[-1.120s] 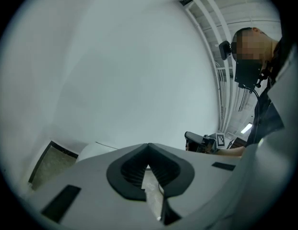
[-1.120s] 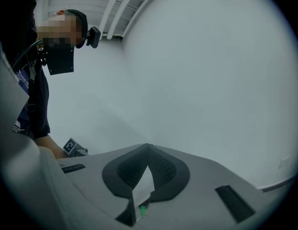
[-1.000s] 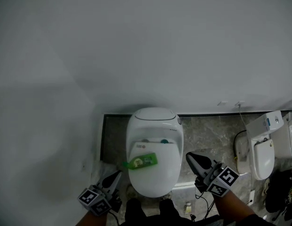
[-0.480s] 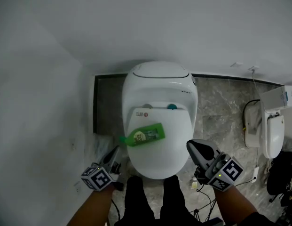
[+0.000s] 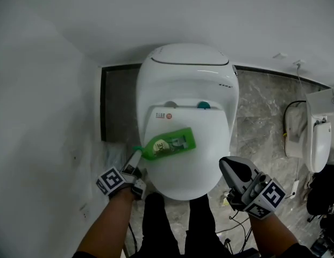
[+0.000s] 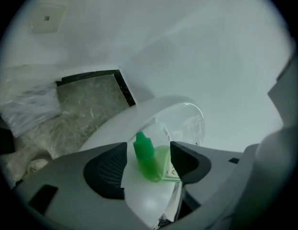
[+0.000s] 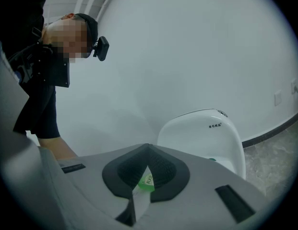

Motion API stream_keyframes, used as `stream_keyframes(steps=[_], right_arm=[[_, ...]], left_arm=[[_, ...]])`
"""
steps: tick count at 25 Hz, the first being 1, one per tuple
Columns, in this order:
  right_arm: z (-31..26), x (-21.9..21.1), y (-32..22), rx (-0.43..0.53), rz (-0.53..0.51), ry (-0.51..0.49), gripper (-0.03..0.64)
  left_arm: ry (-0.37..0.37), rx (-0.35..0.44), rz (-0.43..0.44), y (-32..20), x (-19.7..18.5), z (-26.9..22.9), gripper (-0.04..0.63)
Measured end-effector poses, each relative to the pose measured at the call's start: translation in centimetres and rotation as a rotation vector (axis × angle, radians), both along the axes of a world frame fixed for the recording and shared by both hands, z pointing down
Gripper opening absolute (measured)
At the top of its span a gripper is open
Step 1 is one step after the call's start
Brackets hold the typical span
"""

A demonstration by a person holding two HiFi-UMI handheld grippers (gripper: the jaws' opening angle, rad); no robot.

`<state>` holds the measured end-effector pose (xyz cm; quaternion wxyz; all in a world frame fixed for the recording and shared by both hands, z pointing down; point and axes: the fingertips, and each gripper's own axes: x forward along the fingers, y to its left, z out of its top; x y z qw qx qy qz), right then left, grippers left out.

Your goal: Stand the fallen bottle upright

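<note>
Left gripper [image 5: 135, 156]: your nearer one; jaws just opened wide, cap [image 6: 143, 145] between them, not pressed.
Bottle [image 5: 169, 145]: lies cap-first toward it, base running right across the toilet lid [image 5: 183, 171].
Right gripper [image 5: 235, 169]: closed, empty.

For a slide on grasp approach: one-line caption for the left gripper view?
Left gripper, jaws just opened, with the cap of the green bottle between them, untouched, on the toilet lid.
</note>
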<state>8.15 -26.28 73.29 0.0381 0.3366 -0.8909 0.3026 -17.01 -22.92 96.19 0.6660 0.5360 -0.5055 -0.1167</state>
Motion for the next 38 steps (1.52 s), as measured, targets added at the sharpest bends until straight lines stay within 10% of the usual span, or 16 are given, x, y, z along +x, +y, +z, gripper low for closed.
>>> stream_keyframes(steps=[12,19,29,38], right_arm=[[2.7,0.4,0.5,-0.007,0.003,0.028,0.011],[2.7,0.0,1.3,-0.037,-0.017,0.023,0.011],[2.2,1.1,1.4,-0.023,0.000,0.030,0.011],[0.4,2.8,1.5,-0.007,0.006,0.022,0.011]], left_arm=[[0.108,0.020,-0.064,-1.9,0.3,2.6,0.316],[0.109,0.052,-0.090,-3.3,0.6,2.2,0.184],[-0.105,0.161,0.004,-5.3,1.1,-3.4,0.178],[-0.476,0.413,0.356,-9.7,5.1,-13.4,0.178]])
